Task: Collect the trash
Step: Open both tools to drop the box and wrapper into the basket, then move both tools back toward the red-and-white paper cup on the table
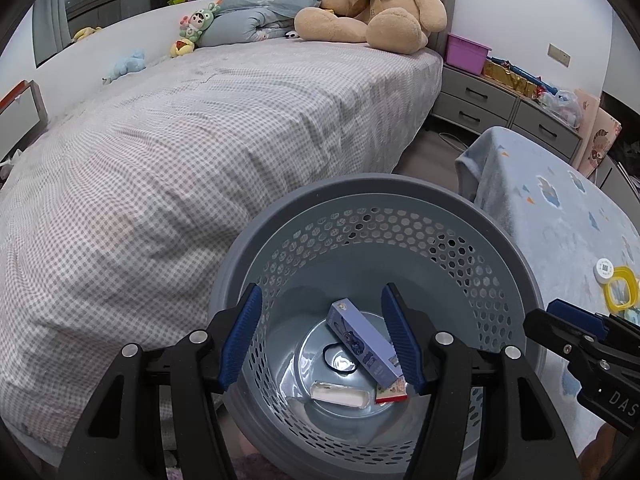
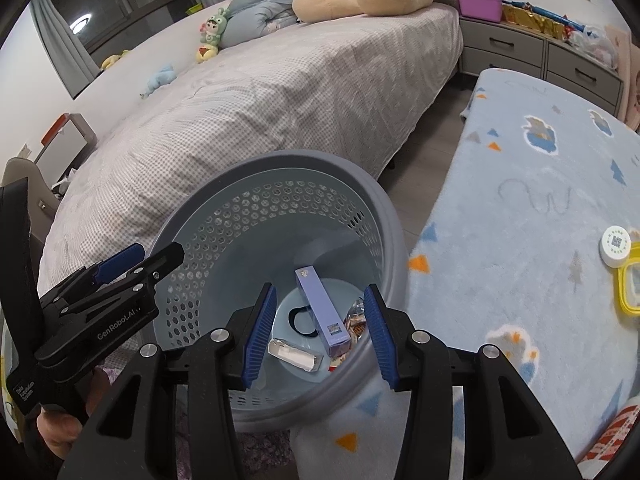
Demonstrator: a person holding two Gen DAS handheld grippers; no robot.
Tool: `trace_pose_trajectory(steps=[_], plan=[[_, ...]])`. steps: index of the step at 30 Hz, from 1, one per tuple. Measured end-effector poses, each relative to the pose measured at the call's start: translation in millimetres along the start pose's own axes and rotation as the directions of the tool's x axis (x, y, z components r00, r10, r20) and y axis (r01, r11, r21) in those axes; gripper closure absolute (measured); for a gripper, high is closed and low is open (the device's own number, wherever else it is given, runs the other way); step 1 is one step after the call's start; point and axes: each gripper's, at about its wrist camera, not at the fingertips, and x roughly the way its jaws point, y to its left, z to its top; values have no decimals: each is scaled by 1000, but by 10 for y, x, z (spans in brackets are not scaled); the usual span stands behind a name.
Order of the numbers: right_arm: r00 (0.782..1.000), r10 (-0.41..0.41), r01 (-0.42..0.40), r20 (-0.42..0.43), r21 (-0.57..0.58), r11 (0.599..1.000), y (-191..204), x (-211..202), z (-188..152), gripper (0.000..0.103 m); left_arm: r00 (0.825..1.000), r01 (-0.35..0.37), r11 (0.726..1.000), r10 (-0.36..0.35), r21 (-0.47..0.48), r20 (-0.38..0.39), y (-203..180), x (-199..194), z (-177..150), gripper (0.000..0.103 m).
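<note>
A grey perforated waste basket (image 1: 500, 248) stands on the floor between the bed and a blanket-covered table. It also shows in the right wrist view (image 2: 384, 208). Inside lie a purple carton (image 1: 360, 340), a white wrapper (image 1: 340, 394) and a small red-edged packet (image 1: 391, 394). The right wrist view shows the carton (image 2: 322, 308), the white wrapper (image 2: 294, 354) and a crinkled snack wrapper (image 2: 355, 320). My left gripper (image 1: 322, 308) is open and empty above the basket. My right gripper (image 2: 320, 304) is open and empty above the basket too.
The bed (image 1: 200, 140) with checked sheet is left of the basket, with a teddy bear (image 1: 372, 8) and soft toys. The blue-blanketed table (image 2: 540, 220) on the right holds a white round disc (image 2: 616, 246) and a yellow-rimmed item (image 2: 632, 288). Grey drawers (image 1: 500, 104) stand behind.
</note>
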Motion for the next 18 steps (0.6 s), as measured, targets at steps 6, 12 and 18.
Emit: trace_pose_trajectory(steps=[6,12,18], plan=[[1000,-25,25,6,39,999,-124,-169,-100,57,1000,0,1000,-1,27,10,-98,-70,-40,43],[998,-62,59,29,81,995,-290,-438,-225,54,999,32,998,-33,57,24,-324,-198,-107,43],[992,-110,100,65,133,986,-515,-806,-369,45,994,104,990,-106,91,22,-663,-364,-230,41]])
